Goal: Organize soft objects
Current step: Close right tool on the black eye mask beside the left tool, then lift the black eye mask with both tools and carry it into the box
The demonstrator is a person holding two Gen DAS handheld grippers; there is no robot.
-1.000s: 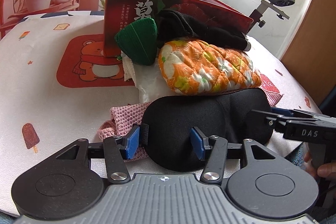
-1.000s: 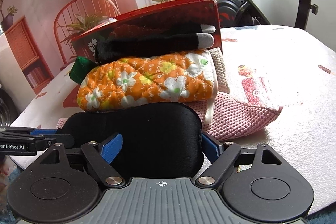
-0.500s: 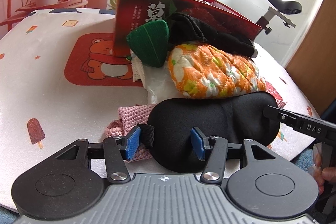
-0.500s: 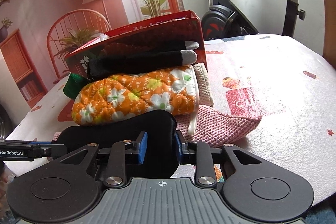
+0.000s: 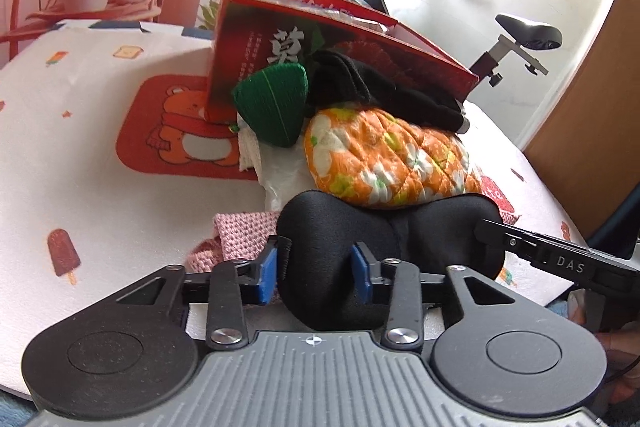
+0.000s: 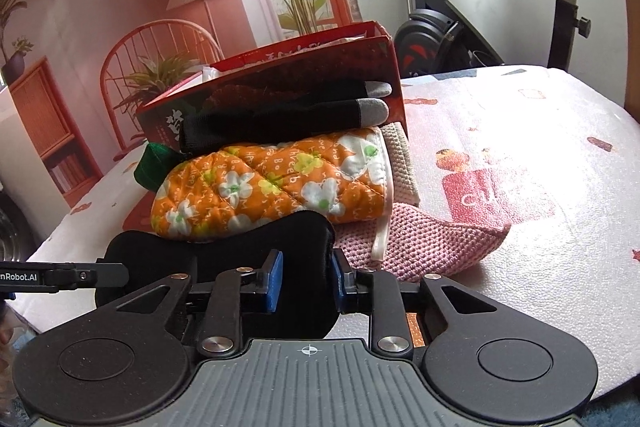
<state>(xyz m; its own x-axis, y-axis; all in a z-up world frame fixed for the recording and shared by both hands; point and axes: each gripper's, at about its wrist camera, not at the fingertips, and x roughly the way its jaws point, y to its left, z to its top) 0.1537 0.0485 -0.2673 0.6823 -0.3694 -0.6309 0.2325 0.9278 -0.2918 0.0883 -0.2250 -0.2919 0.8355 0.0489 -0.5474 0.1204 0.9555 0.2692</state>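
We have the eye mask point(image 5: 340, 251) between both pairs of fingers. Our left gripper point(image 5: 316, 273) sits with its blue pads against the mask's left lobe, strap end at the left pad, fingers at a middling gap and pressing the padding. Our right gripper point(image 6: 306, 281) pinches the other lobe hard, its fingers narrow with the black fabric squeezed between them. The mask point(image 6: 224, 259) spans from one set of fingers to the other, and each gripper's tip shows at the edge of the other's view.

Just beyond our fingers lies the pink cloth point(image 6: 436, 243), under the mask's far edge. Ahead of it rests the orange mitt point(image 5: 392, 163), touching the mask. On top of the mitt lies a black glove point(image 6: 288, 127) with grey fingertips. Left of the mitt, ahead of our left fingers, sits a green pouch point(image 5: 272, 107). Behind everything stands the red box point(image 5: 280, 39), open at the top, on the table point(image 5: 100, 187).
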